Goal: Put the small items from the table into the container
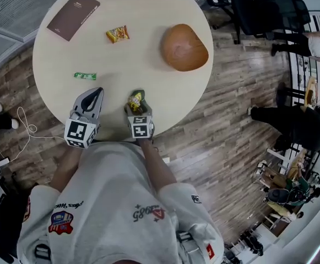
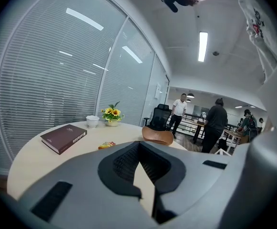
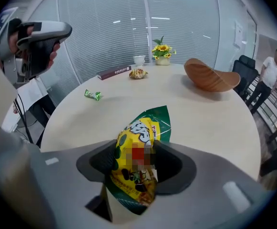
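- The right gripper [image 1: 138,96] pinches a yellow-and-green packet [image 3: 138,161] between its pads. The packet's top sticks out past the jaw tips, above the near edge of the table [image 1: 143,65].
- The left gripper [image 1: 95,94] hangs just beside it, jaw tips together with nothing between them, pointing across the tabletop.
- The wooden bowl [image 1: 184,47] sits on the table's right half, well apart from both grippers.
- Two more small items lie loose: a green sweet [image 1: 85,76] ahead of the left gripper and an orange snack [image 1: 118,34] farther in, left of the bowl.
- A dark book [image 1: 73,15] rests at the far left and a pot of sunflowers [image 3: 162,51] by the far rim.
- The pale round top is bare between packet and bowl.
- Around it are wood-plank floor [image 1: 226,109], blinds [image 2: 47,75] behind glass on the left, and a black chair [image 1: 270,12] with people standing to the right.
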Demonstrator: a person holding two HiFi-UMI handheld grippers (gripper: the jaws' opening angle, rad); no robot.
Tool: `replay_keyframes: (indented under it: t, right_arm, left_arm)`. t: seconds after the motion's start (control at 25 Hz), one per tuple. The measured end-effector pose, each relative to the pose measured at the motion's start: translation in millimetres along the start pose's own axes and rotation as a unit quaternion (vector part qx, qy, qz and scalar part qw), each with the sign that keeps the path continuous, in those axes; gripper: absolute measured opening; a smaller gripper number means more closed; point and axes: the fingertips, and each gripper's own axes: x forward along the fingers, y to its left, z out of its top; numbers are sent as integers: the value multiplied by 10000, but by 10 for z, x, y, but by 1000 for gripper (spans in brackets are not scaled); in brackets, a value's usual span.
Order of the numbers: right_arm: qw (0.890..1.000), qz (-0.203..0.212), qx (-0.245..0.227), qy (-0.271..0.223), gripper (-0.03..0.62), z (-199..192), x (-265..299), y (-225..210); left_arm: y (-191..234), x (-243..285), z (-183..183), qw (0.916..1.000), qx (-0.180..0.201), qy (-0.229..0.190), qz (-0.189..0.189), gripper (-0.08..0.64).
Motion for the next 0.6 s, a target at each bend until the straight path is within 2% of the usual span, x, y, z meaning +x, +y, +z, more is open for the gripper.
replay_keyframes:
  t: [0.16, 0.28, 0.4, 0.48, 0.6]
  right_arm:
    - [9974, -30, -45, -723, 229, 617, -136, -233]
    - [9883, -348, -55, -1484, 229, 1355, -379, -722]
    - [9764, -699, 169, -2038, 229, 2039, -558, -1356]
    - [9750, -848, 376, -2018, 229, 2306, -521, -1785]
    - [9804, -969, 674, -1580, 230, 2409, -291, -2280]
  left_arm:
    - [7, 61, 61, 9999, -2, -48, 97, 5]
    - [-34, 130, 113, 9999, -12, -91, 145, 5]
    - [-62, 173, 153, 9997, -4, -115, 210, 5]
    - [-84, 193, 167, 9996, -2, -118, 269, 5]
    - [-112, 187, 167, 9993, -9, -101, 372, 5]
